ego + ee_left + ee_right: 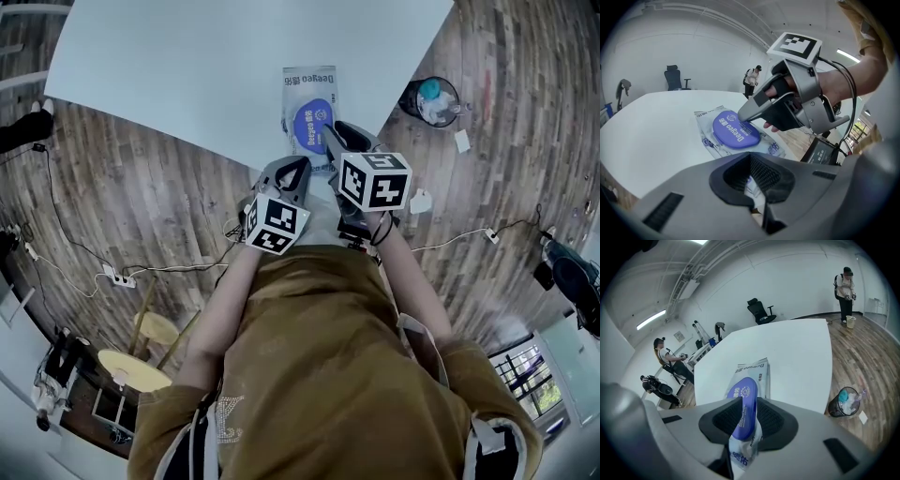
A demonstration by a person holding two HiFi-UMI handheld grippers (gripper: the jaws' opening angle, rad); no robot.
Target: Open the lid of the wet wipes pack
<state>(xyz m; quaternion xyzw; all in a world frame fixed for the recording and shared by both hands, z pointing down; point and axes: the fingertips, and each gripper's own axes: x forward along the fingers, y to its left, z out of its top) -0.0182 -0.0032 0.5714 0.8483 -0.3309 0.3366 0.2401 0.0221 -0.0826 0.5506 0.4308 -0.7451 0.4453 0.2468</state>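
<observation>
The pack (307, 86) lies flat on the white counter (187, 75), close to its near corner, with the purple lid (309, 122) facing up. The right claw (743, 420) is clenched on the lid's near edge, which runs up between its dark pads. Seen from the left gripper view, its tip (740, 116) meets the lid's (733, 130) rim. The left claw (752, 180) is nearly closed, pinching the pack's near end, a strip of which shows in its narrow gap. A bin (431, 101) stands on the wooden floor beside the counter.
</observation>
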